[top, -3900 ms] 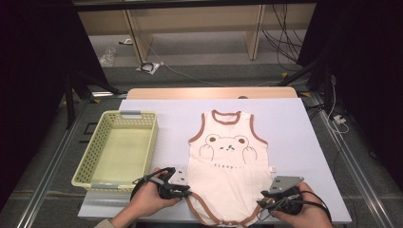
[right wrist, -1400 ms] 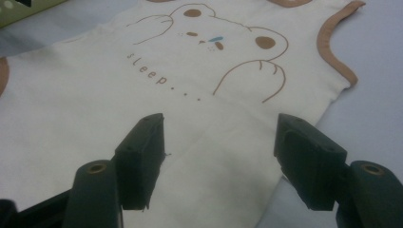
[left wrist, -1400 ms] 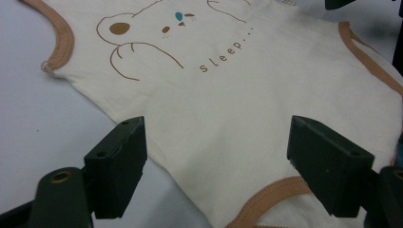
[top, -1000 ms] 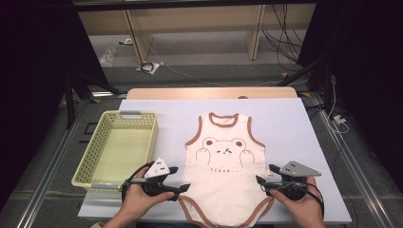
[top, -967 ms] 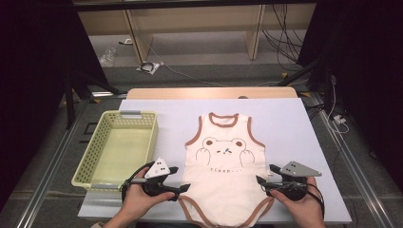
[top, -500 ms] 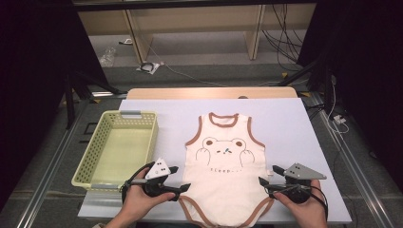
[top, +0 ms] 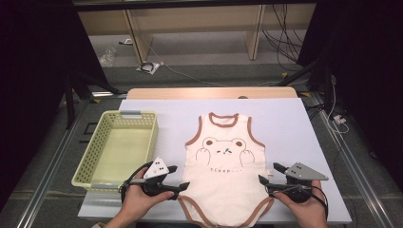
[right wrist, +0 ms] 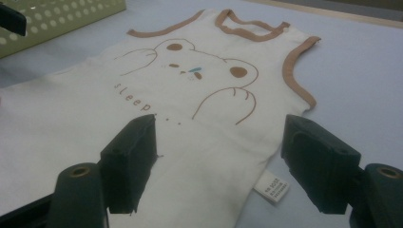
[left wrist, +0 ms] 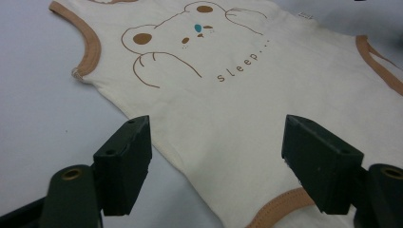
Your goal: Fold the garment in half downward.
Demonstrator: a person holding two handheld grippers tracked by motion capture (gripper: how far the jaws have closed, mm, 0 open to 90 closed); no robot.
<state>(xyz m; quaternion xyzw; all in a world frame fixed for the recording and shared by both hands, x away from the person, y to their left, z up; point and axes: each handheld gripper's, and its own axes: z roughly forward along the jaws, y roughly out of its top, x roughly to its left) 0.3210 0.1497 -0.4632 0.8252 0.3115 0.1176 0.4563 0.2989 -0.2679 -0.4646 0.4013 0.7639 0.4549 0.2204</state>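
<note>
Left claw (top: 176, 176) is resting released at the bodysuit's (top: 222, 175) left hem; right claw (top: 269, 174), jaws just opening, is gripping nothing. Bodysuit is lying flat on the desk (top: 294, 123), beside the basket (top: 116, 148).

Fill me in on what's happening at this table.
A person holds a gripper in each hand at the near end of a cream baby bodysuit lying flat on the table. The left gripper and right gripper flank its lower sides, both open; the right's jaws have just been opening, gripping nothing. A yellow-green basket sits to the left.
</note>
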